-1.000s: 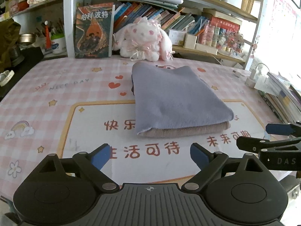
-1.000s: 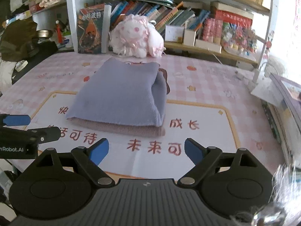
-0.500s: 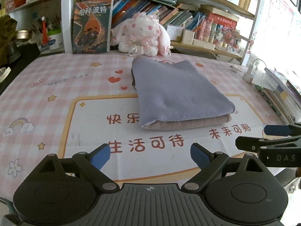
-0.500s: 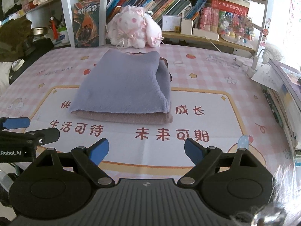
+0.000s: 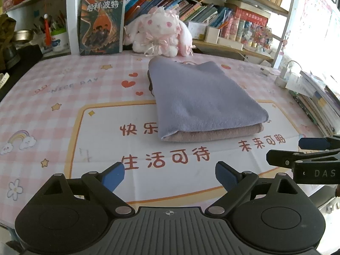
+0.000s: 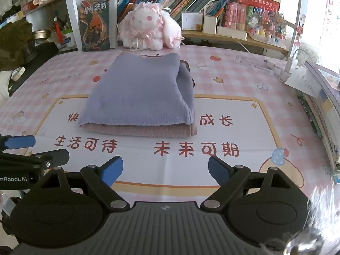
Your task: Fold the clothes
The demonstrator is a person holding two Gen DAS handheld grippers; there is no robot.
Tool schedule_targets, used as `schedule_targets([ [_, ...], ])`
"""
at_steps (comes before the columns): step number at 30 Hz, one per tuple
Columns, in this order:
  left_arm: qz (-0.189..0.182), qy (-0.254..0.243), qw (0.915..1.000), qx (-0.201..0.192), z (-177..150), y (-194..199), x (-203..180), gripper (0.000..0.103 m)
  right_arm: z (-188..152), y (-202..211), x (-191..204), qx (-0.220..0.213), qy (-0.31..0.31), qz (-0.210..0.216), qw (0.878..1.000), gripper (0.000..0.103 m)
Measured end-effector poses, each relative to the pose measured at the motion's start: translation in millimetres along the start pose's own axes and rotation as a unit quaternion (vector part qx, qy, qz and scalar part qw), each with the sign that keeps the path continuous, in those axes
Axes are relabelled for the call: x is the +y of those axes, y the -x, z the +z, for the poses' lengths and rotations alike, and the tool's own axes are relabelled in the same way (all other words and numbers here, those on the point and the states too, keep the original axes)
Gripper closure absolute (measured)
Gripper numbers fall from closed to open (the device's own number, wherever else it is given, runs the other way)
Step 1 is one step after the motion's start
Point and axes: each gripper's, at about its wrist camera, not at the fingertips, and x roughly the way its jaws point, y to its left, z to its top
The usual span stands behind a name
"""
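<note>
Now the folded lavender cloth (image 5: 204,97) lies stacked on a folded pinkish-brown cloth (image 5: 212,135) in the middle of the pink checked bench (image 5: 53,89), while the left tool (image 5: 169,175) and right tool (image 6: 165,167) hover near its front edge, both spread wide and empty.

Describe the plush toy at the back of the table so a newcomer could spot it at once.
Start at the pink checked tablecloth and follow it to the far edge, under the bookshelf. There, just behind the folded purple garment, sits the plush rabbit, beside a dark upright book. It is the only soft, white and pink thing among hard-edged books and boxes, with droopy ears and ribbon bows.
</note>
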Motion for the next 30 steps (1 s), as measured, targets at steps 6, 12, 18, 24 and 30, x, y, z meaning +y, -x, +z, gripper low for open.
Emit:
schedule_targets([
  [6, 0.003, 0.021, 0.9998, 0.003, 1.2, -5.0, 1.9, 0.009, 3.4, -5.9, -1.3, 0.009, 0.010, 0.003, 1.000, 0.016],
  [12, 0.010, 0.030, 0.9995, -0.004, 8.8, -11.8, -6.1, 0.009, 10.6, -14.6, -12.3, 0.015, 0.014, 0.015, 1.000, 0.016],
  [18, 0.020, 0.035, 0.9991, -0.014, 21.3, -19.0, -16.0, 0.009, 23.6, -32.0, -29.6, 0.026, 0.012, 0.039, 0.999, 0.016],
  [24, 0.030, 0.042, 0.9980, -0.035, 38.5, -26.7, -19.0, 0.009, 38.2, -47.2, -49.3, 0.029, -0.001, 0.076, 0.997, 0.016],
  [30, 0.056, 0.050, 0.9969, -0.022, 65.7, -46.4, -8.6, 0.009, 57.8, -65.4, -73.1, 0.041, -0.055, 0.119, 0.991, 0.016],
])
